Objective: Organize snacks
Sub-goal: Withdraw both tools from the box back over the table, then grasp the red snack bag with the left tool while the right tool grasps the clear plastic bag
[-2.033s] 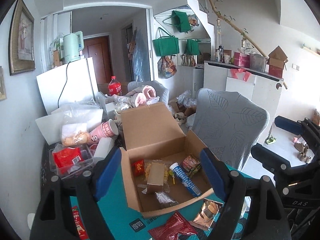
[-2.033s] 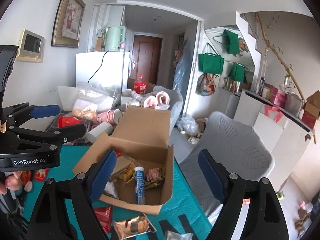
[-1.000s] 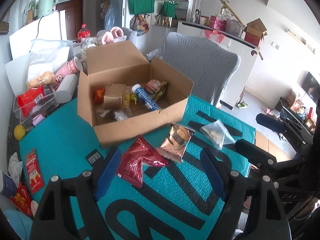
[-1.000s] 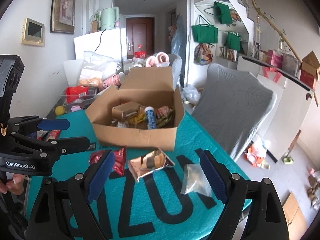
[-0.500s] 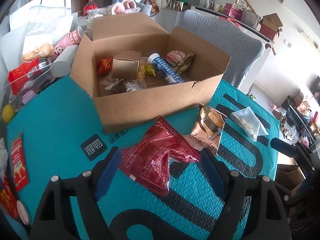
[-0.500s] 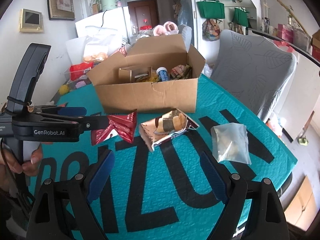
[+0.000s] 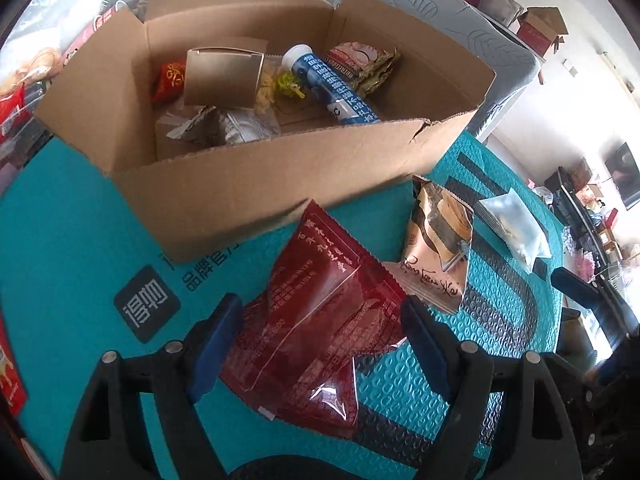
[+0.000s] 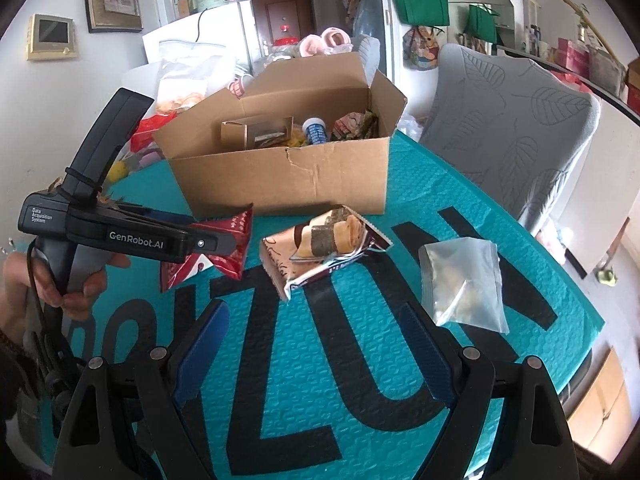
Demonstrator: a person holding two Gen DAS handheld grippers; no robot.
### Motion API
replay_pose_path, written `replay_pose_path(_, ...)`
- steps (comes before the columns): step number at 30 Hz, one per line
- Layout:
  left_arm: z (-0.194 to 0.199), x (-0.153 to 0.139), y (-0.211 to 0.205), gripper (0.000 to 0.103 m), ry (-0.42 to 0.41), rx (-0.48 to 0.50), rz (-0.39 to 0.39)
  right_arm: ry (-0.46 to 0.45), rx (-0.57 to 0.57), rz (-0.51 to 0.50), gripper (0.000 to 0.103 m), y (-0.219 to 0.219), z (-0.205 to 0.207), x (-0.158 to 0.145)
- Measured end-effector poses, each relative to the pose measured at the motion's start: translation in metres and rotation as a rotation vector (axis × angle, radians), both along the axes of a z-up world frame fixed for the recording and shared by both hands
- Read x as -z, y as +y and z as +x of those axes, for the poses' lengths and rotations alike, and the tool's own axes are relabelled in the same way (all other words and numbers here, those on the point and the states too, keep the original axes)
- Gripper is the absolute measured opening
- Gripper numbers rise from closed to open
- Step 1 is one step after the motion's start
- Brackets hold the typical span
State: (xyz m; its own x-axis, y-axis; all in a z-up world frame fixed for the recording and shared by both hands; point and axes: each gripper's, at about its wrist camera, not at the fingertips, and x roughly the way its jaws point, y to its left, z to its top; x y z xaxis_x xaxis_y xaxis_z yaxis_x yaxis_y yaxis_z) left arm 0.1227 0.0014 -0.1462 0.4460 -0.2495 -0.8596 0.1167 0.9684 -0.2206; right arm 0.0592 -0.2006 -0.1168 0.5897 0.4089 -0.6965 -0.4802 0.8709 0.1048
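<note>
An open cardboard box (image 7: 256,176) (image 8: 280,178) holds several snacks on a teal mat. A red snack packet (image 7: 316,320) (image 8: 230,240) lies in front of it. My left gripper (image 7: 320,340) (image 8: 208,236) is open, its blue pads on either side of the packet. Beside it lie a brown-and-cream packet (image 7: 438,244) (image 8: 324,244) and a clear bag (image 7: 512,228) (image 8: 464,284). My right gripper (image 8: 316,356) is open and empty, above the mat in front of these packets.
A grey leaf-pattern chair (image 8: 516,128) stands behind the table's right side. Clutter of bags and cups (image 8: 184,80) sits left of the box. A small red packet (image 7: 8,372) lies at the mat's left edge. The mat's right edge (image 8: 576,312) is the table edge.
Both grippers have dropped down toward the mat. The left one has come in close until its open fingers straddle the red packet. The right one has lowered over the mat.
</note>
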Motion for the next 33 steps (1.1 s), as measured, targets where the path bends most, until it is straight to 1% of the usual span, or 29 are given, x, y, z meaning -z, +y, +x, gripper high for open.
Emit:
replay_pose_path(2, -0.007, -0.001, -0.003, 0.081, 0.002, 0.006, 0.013, 0.011, 0.004, 0.006, 0.088, -0.003, 0.002, 0.001)
replay_pose_path(6, -0.02, -0.002, -0.013, 0.081, 0.01, 0.04, 0.016, 0.026, 0.009, 0.012, 0.088, -0.009, 0.004, 0.005)
replay_pose_path(10, -0.025, 0.007, -0.02, 0.081, 0.048, 0.051, 0.015, 0.03, 0.013, 0.015, 0.088, -0.014, 0.005, 0.007)
replay_pose_path(11, -0.026, 0.01, -0.021, 0.081, 0.051, 0.05, 0.026, 0.029, 0.017, 0.015, 0.088, -0.016, 0.004, 0.007)
replay_pose_path(15, -0.023, 0.012, -0.025, 0.081, 0.033, 0.037, 0.056, 0.023, 0.029, 0.01, 0.088, -0.022, 0.003, 0.007)
replay_pose_path(18, -0.017, 0.016, -0.028, 0.081, 0.016, 0.032, 0.111, 0.019, 0.044, 0.009, 0.088, -0.026, 0.003, 0.007)
replay_pose_path(21, -0.017, 0.018, -0.039, 0.08, 0.0, 0.026, 0.191, 0.002, 0.079, -0.018, 0.088, -0.033, 0.005, 0.007)
replay_pose_path(23, -0.021, 0.017, -0.044, 0.064, -0.027, 0.005, 0.214, -0.021, 0.122, -0.039, 0.088, -0.04, 0.007, 0.006)
replay_pose_path(24, -0.021, 0.017, -0.044, 0.063, -0.031, -0.001, 0.211, -0.032, 0.144, -0.048, 0.088, -0.045, 0.009, 0.005)
replay_pose_path(25, -0.022, 0.016, -0.043, 0.057, -0.033, -0.017, 0.212, -0.044, 0.169, -0.059, 0.088, -0.049, 0.011, 0.005)
replay_pose_path(26, -0.023, 0.015, -0.044, 0.054, -0.036, -0.038, 0.214, -0.054, 0.191, -0.067, 0.088, -0.054, 0.013, 0.005)
replay_pose_path(28, -0.024, 0.014, -0.042, 0.051, -0.033, -0.064, 0.199, -0.049, 0.212, -0.063, 0.088, -0.061, 0.02, 0.008)
replay_pose_path(30, -0.027, 0.011, -0.041, 0.05, -0.025, -0.095, 0.158, -0.027, 0.224, -0.051, 0.088, -0.067, 0.029, 0.012)
replay_pose_path(33, -0.033, 0.005, -0.042, 0.05, -0.031, -0.125, 0.136, -0.011, 0.222, -0.055, 0.088, -0.07, 0.04, 0.018)
